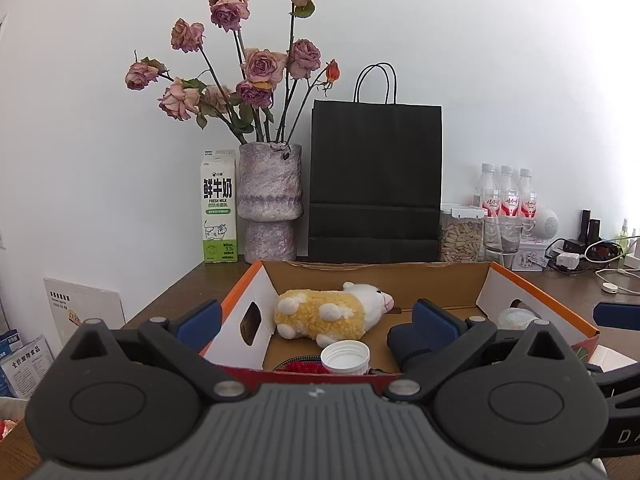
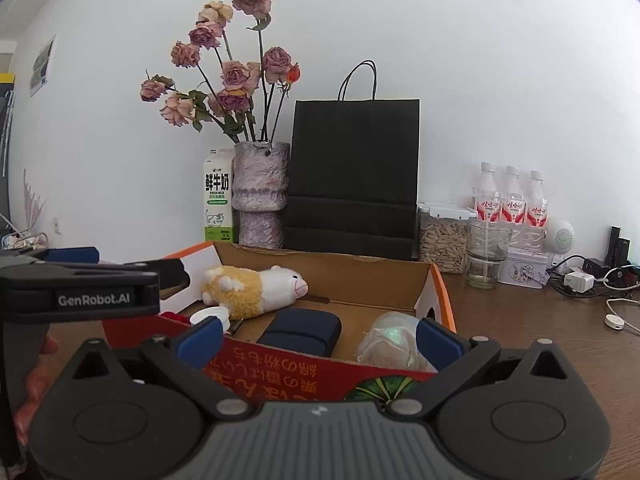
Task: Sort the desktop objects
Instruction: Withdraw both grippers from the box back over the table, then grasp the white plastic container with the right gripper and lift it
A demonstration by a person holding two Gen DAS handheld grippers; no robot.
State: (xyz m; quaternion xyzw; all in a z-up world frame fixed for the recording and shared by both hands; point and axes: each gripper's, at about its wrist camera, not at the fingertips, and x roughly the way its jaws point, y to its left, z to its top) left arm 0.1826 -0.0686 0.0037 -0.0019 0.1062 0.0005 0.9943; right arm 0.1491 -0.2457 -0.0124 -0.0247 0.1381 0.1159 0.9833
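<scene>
An open cardboard box (image 1: 532, 292) (image 2: 442, 284) with orange rims stands on the wooden desk. Inside lie a yellow-and-white plush sheep (image 1: 332, 312) (image 2: 252, 286), a dark blue case (image 1: 404, 344) (image 2: 304, 332), a white cap (image 1: 345, 357) (image 2: 210, 315), a red item (image 1: 300, 367) and a pale crumpled plastic bundle (image 2: 390, 346) (image 1: 516, 317). My left gripper (image 1: 318, 318) is open and empty, held over the box's near edge; it also shows in the right wrist view (image 2: 100, 268). My right gripper (image 2: 320, 336) is open and empty in front of the box.
Behind the box stand a milk carton (image 1: 218, 208), a vase of dried roses (image 1: 270, 200), a black paper bag (image 1: 376, 184), a seed jar (image 2: 442, 246), a glass (image 2: 486, 254), three water bottles (image 2: 512, 196), and chargers with cables (image 2: 580, 280). Papers (image 1: 84, 308) lie left.
</scene>
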